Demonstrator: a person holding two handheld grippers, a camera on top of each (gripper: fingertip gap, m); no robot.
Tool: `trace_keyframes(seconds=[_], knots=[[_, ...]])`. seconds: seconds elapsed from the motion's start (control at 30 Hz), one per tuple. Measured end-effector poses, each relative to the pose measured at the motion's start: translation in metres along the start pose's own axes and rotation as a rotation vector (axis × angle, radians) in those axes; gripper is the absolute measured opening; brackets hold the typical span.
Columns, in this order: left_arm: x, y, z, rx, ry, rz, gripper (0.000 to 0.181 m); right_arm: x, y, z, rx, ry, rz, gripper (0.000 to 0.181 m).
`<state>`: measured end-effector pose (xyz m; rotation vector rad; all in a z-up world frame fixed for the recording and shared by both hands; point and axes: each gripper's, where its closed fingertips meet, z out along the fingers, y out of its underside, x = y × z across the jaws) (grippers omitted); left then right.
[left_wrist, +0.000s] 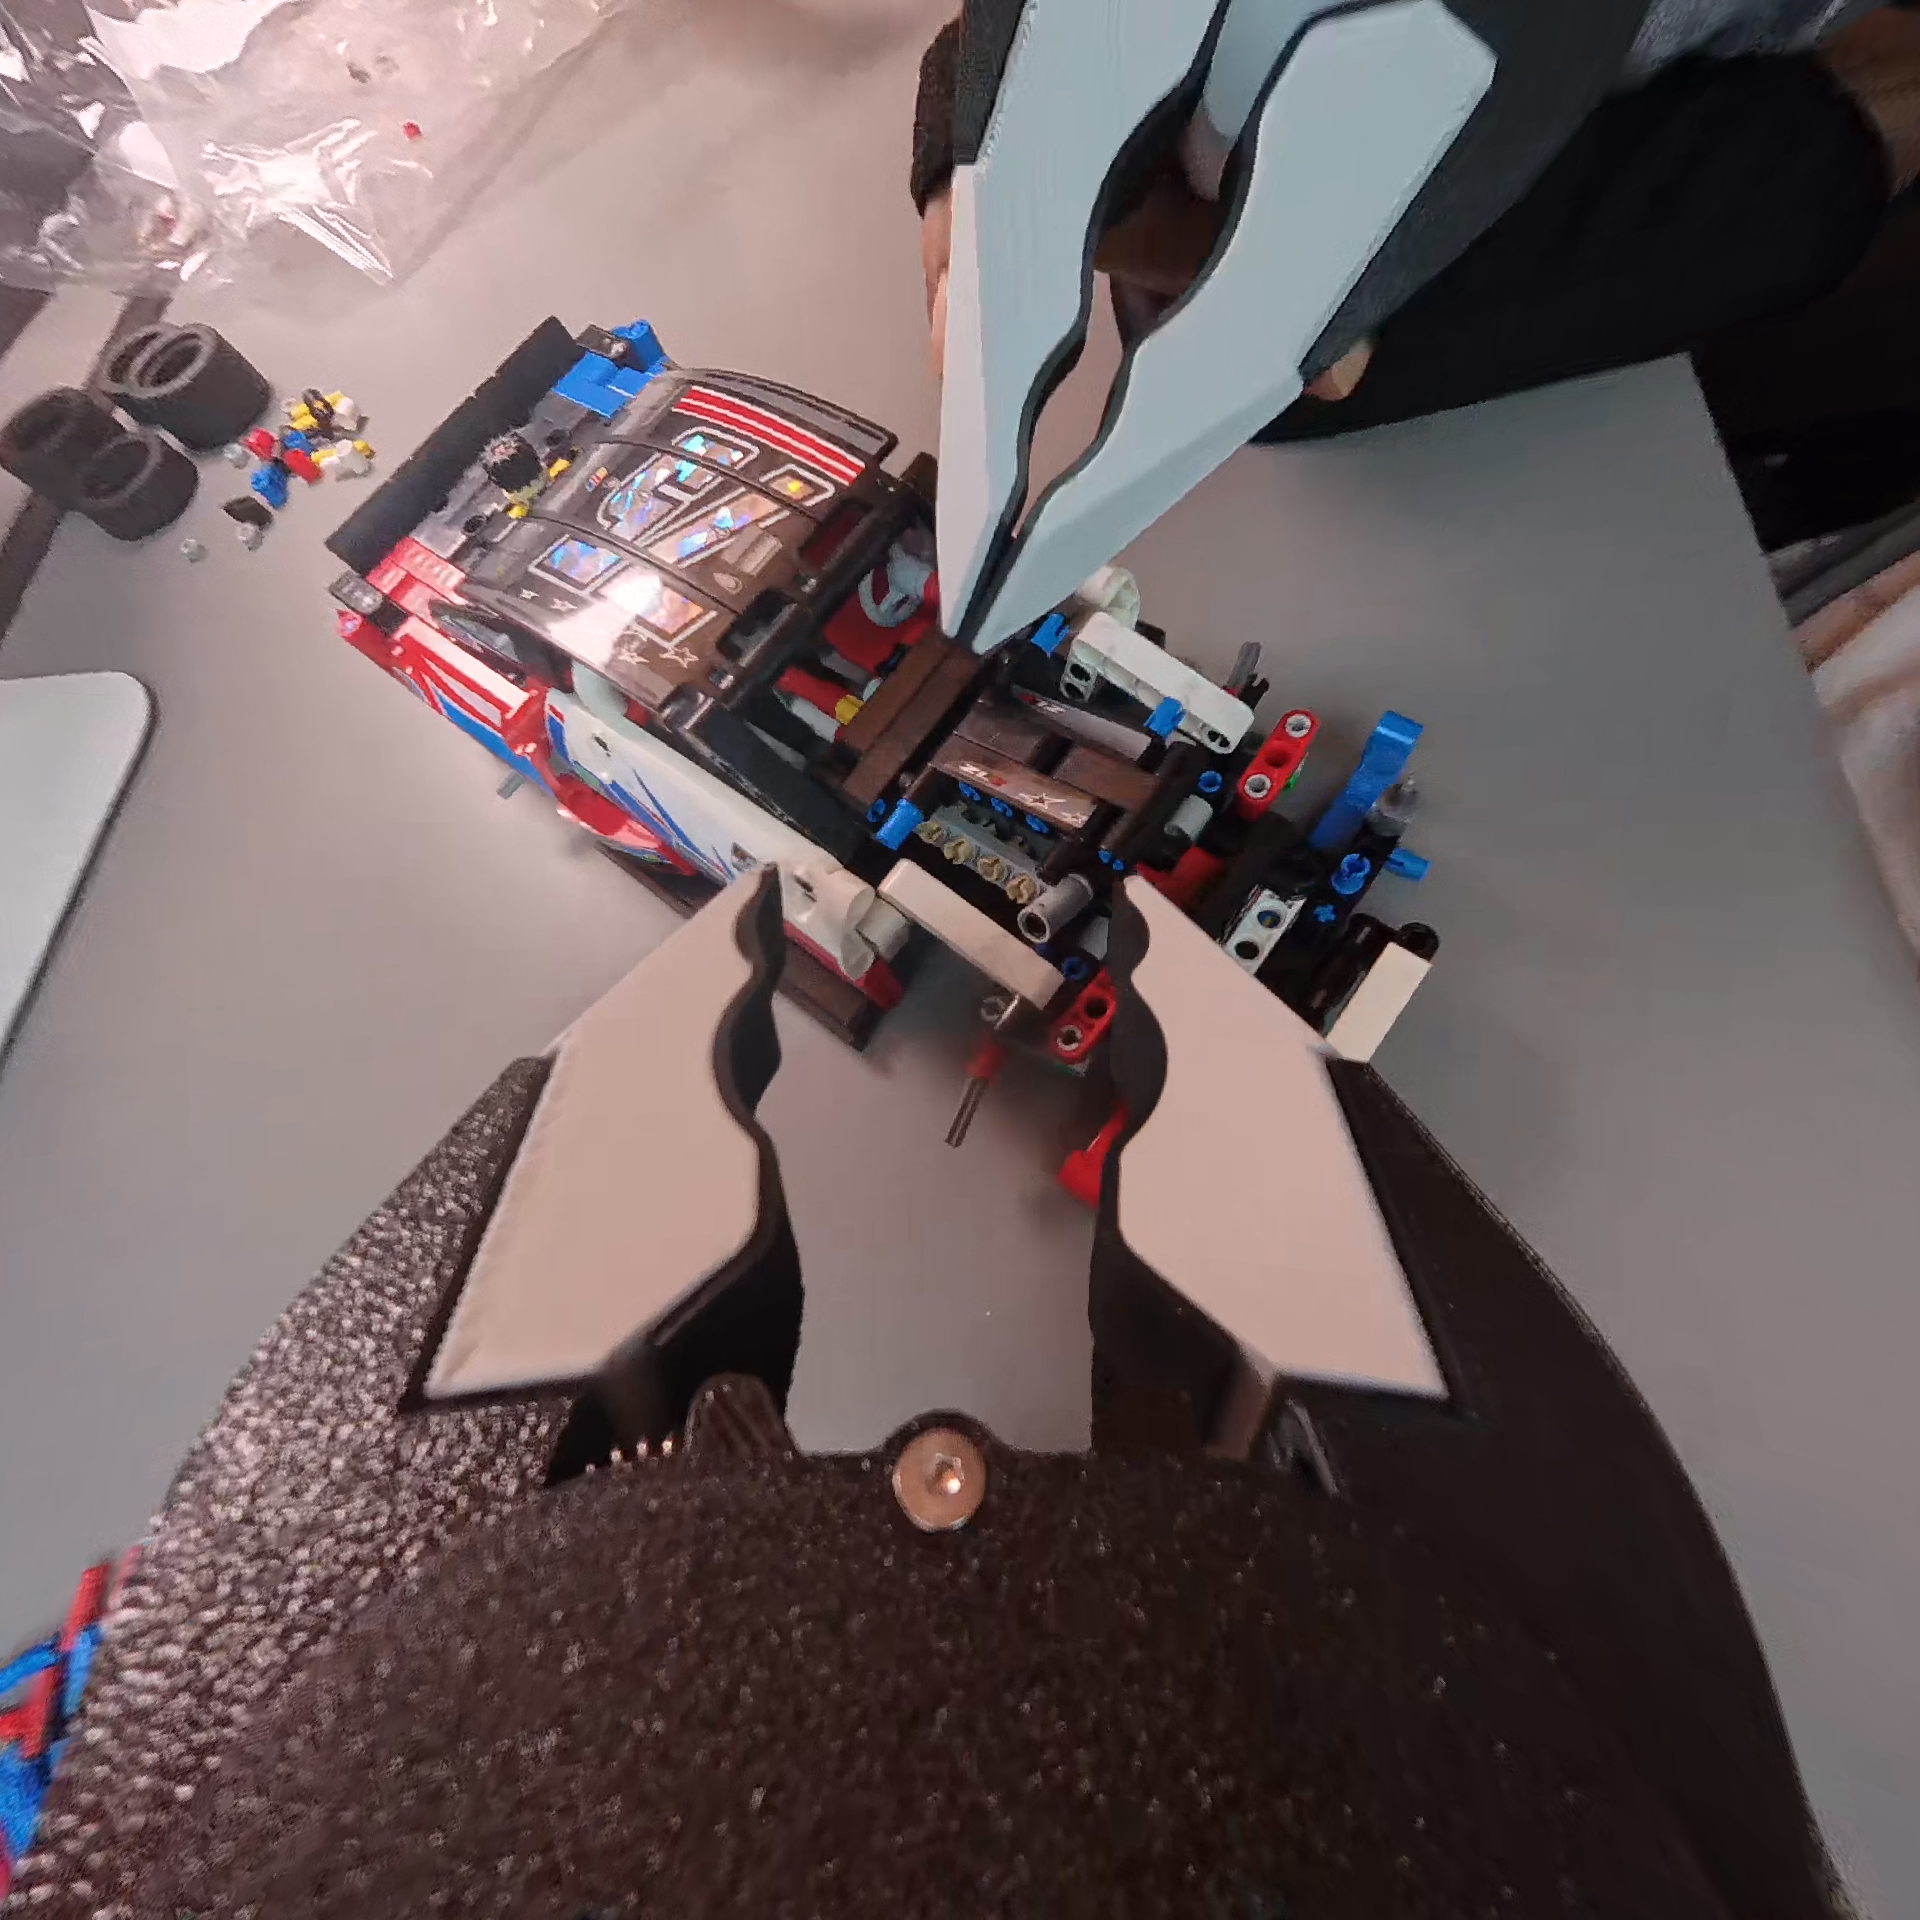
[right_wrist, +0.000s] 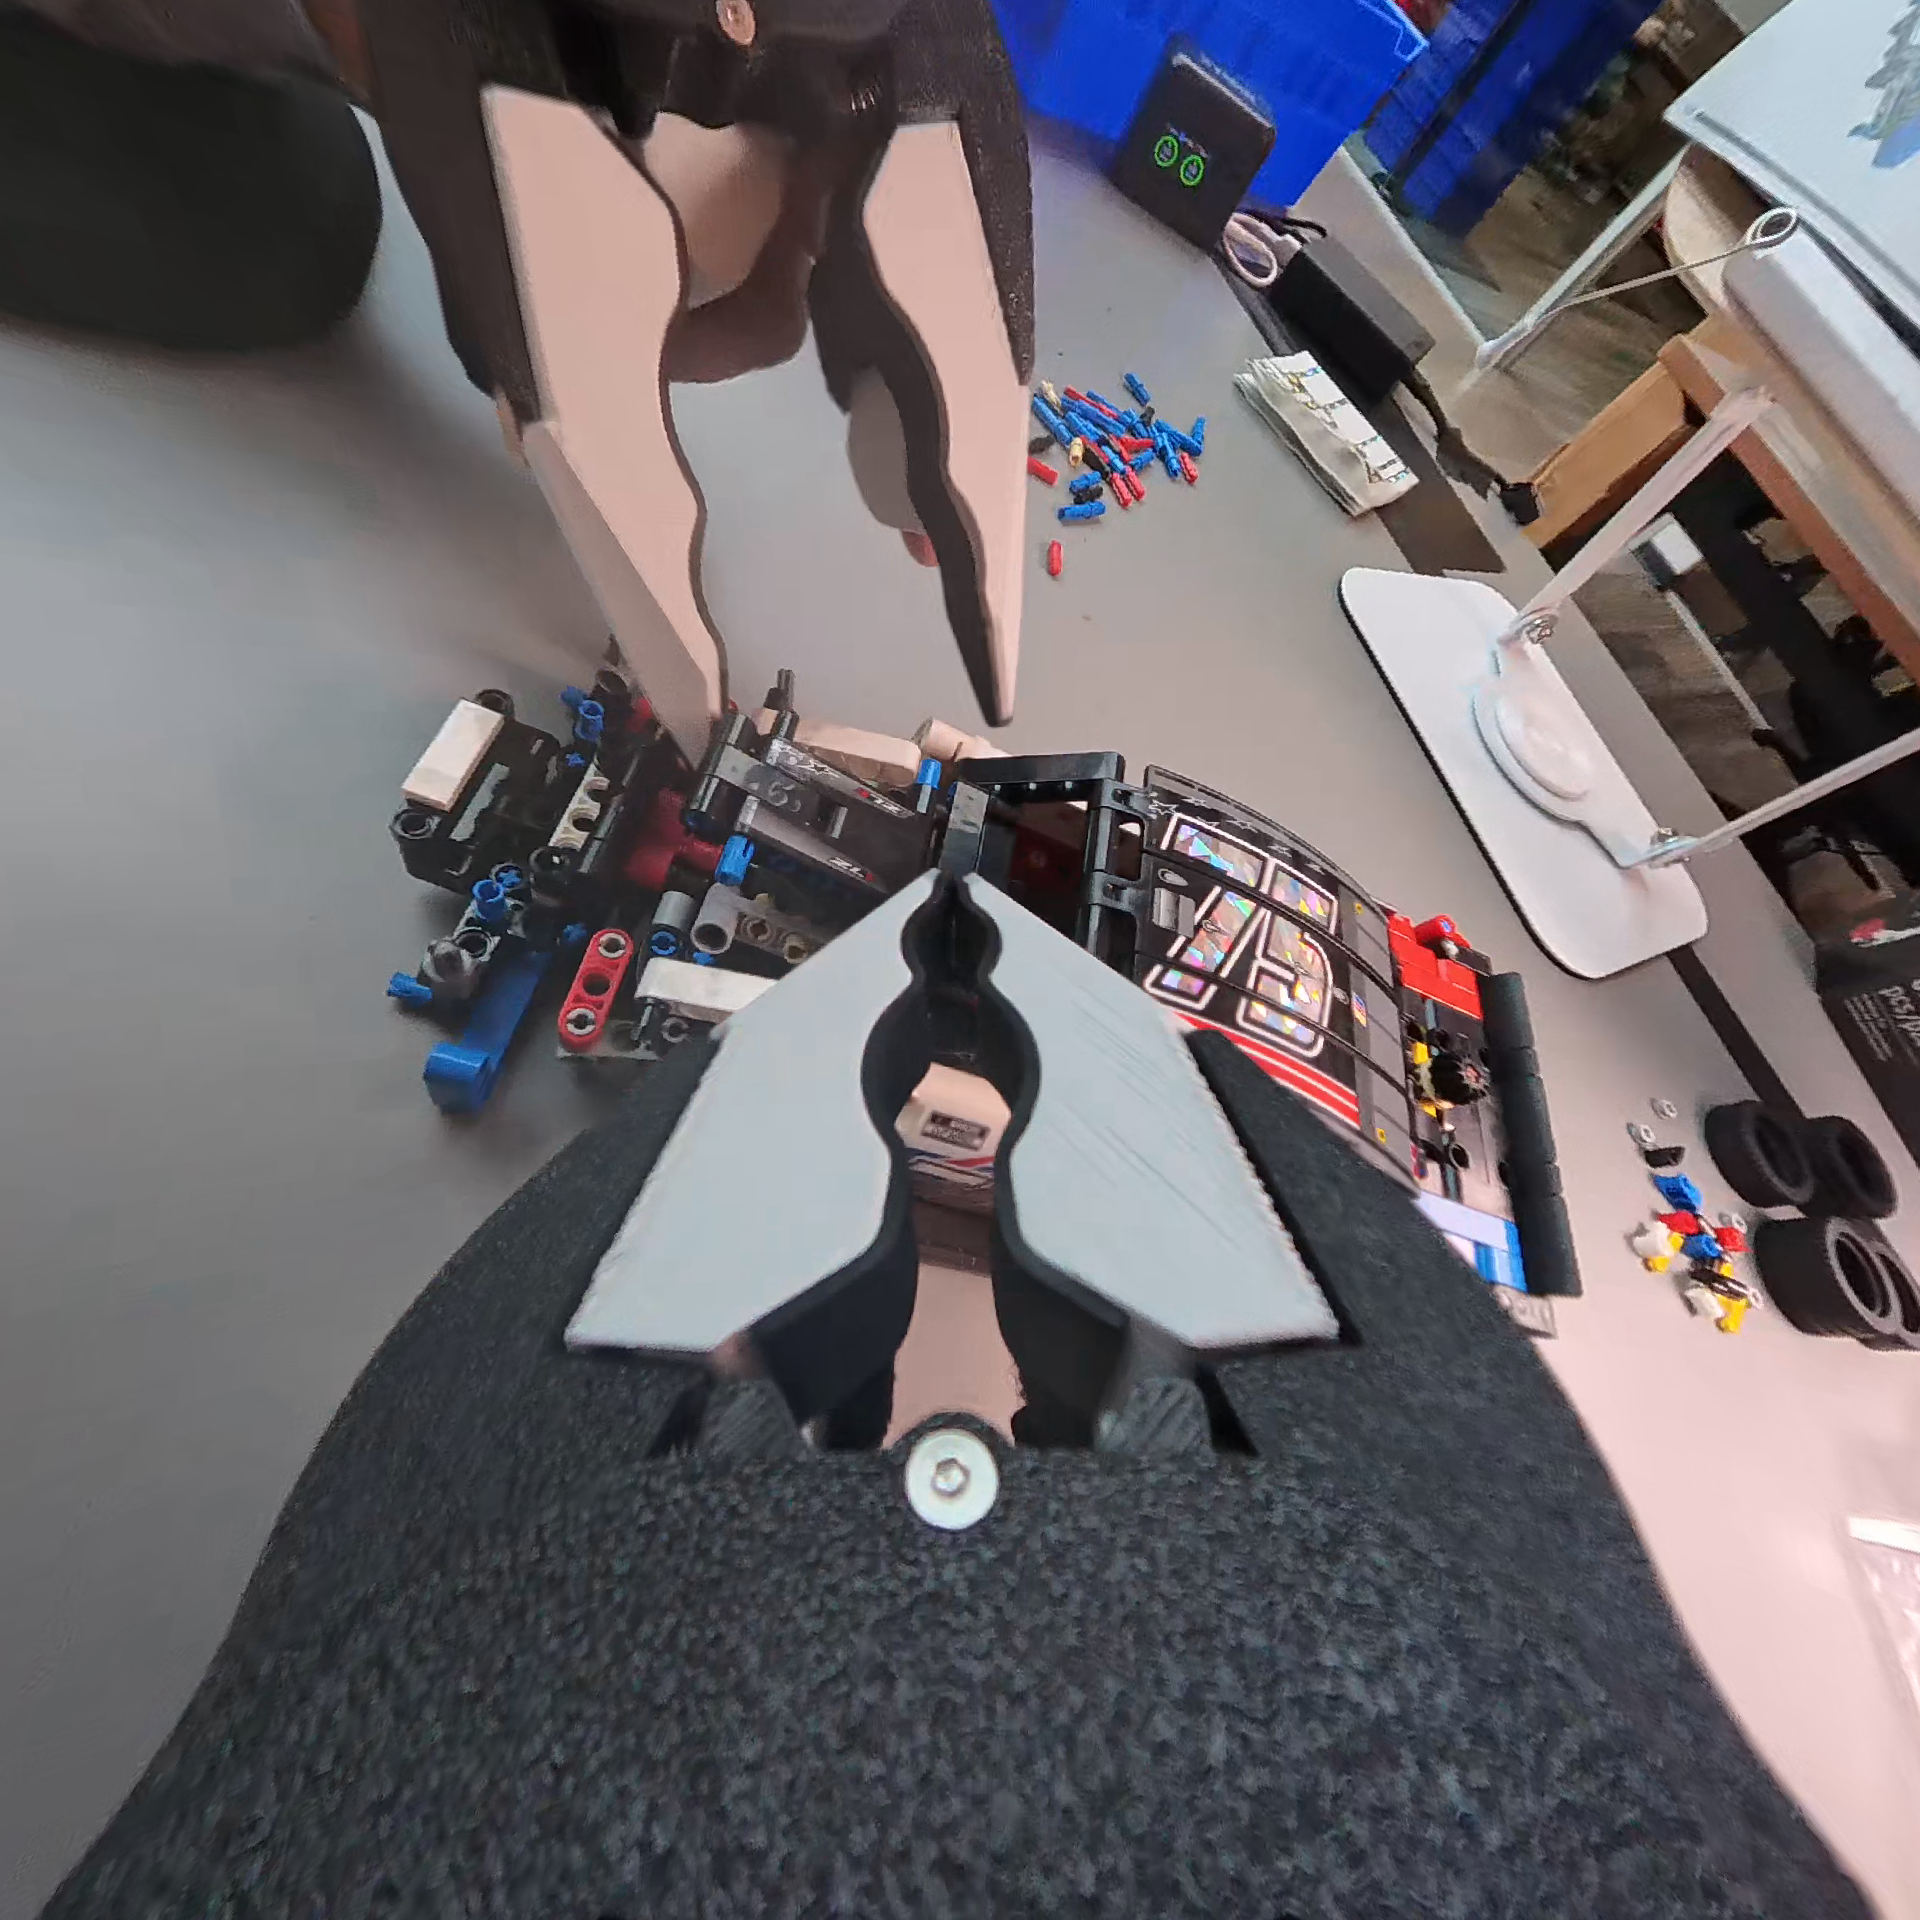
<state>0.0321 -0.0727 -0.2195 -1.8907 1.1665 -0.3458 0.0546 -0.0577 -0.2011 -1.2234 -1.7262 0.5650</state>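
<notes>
While the left gripper (left_wrist: 940, 925) hangs spread just beside the brick car (left_wrist: 665, 613) mid-table, the right gripper (left_wrist: 971, 639) pinches closed at its black cockpit frame (right_wrist: 1034, 805), a light, stiff model likely to shed loose pieces

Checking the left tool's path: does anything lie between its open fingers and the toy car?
Yes. A small red-tipped pin lies on the table, seen in the gap between the left tool's fingers, just short of the car. The right tool, shut, meets the car from the far side, out of that path.
</notes>
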Motion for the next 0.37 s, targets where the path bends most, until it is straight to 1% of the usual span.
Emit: trace_keyframes(seconds=[0.03,0.1,0.17,0.23,0.3,0.37], knots=[[-0.001,0.001,0.001,-0.016,-0.029,0.062,0.062,-0.001,-0.002,-0.002,0.006,-0.009,0.008,0.0],[0.004,0.0,0.002,-0.013,-0.056,0.192,0.056,-0.002,0.0,-0.006,-0.012,-0.024,0.014,0.01],[0.008,-0.005,0.003,0.001,-0.078,0.289,0.052,-0.001,0.005,-0.009,-0.035,-0.022,0.003,0.012],[0.008,-0.006,0.005,-0.015,-0.102,0.367,0.047,-0.003,0.008,-0.011,-0.042,-0.027,0.014,0.012],[0.014,-0.009,0.008,-0.005,-0.072,0.395,0.034,-0.007,0.009,-0.012,-0.037,-0.036,0.028,0.013],[0.018,-0.015,0.009,0.031,-0.054,0.385,0.026,-0.007,0.011,-0.011,-0.049,-0.029,0.017,0.013]])
